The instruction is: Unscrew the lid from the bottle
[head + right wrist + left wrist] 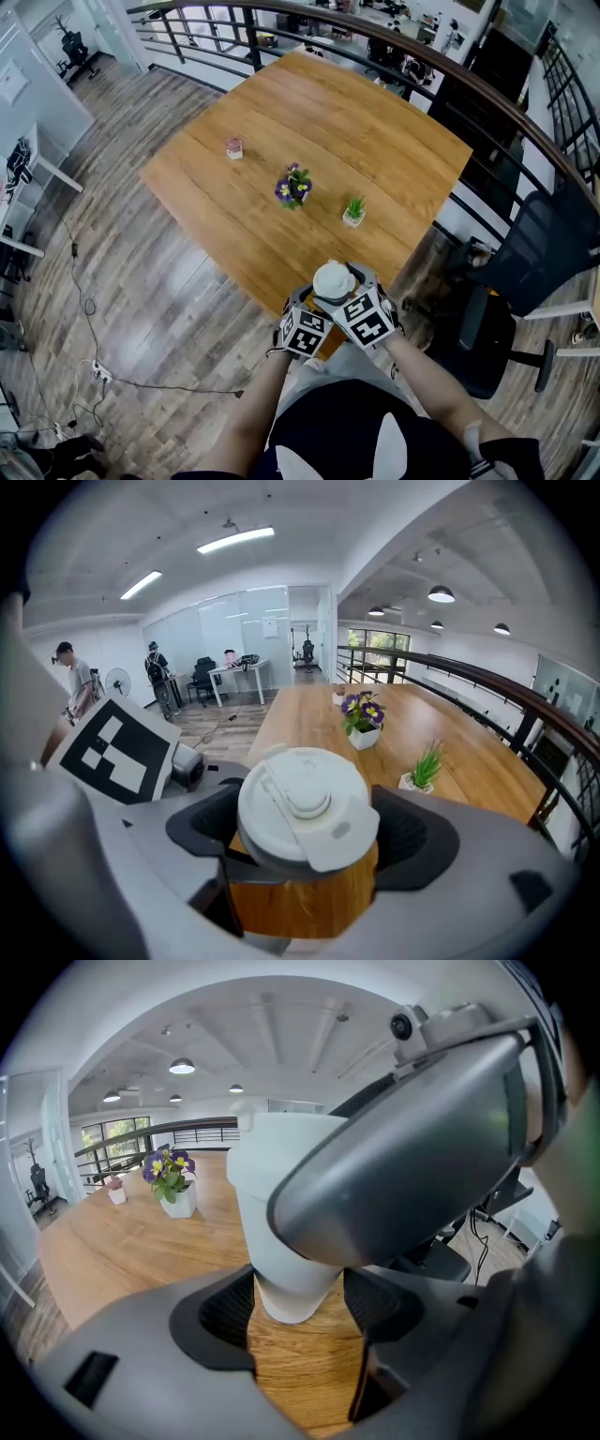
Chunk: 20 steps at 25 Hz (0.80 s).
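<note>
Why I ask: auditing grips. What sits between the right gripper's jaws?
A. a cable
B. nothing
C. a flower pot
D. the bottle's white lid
D: the right gripper view shows the white lid inside the right gripper, with the left gripper holding the bottle below.

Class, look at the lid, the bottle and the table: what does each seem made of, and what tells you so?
Lid: probably plastic, matte off-white; its moulded flip cap and tab suggest so.
Bottle: likely plastic too, smooth, opaque white with a dull sheen; the look leaves it open.
Table: wood or wood-look laminate, warm brown satin, with grain lines running along it.
</note>
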{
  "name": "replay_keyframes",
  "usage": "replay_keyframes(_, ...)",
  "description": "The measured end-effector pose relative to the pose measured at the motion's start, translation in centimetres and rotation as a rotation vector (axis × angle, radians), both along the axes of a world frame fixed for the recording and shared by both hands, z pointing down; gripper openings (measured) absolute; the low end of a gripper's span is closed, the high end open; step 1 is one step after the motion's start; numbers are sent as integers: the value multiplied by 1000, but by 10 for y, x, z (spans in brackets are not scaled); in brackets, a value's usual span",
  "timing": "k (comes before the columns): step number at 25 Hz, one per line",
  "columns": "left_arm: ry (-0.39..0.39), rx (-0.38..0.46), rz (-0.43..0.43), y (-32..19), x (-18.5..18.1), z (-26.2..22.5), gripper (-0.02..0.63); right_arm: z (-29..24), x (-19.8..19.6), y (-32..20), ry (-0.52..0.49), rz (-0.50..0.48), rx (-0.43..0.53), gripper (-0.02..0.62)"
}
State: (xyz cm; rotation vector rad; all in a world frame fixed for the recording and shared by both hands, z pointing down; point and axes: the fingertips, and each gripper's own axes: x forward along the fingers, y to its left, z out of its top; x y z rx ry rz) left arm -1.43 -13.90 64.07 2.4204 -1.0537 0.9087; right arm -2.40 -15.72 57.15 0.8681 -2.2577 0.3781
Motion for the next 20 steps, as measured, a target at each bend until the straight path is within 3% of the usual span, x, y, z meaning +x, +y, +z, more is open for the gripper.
replay_keyframes(8, -7, 0, 10, 2, 0, 0, 308, -10, -2, -3, -47, -73, 40, 436)
replay_keyframes(20, -25, 5, 11, 0, 0, 1, 308, -40, 4, -7, -180, -5, 42, 436)
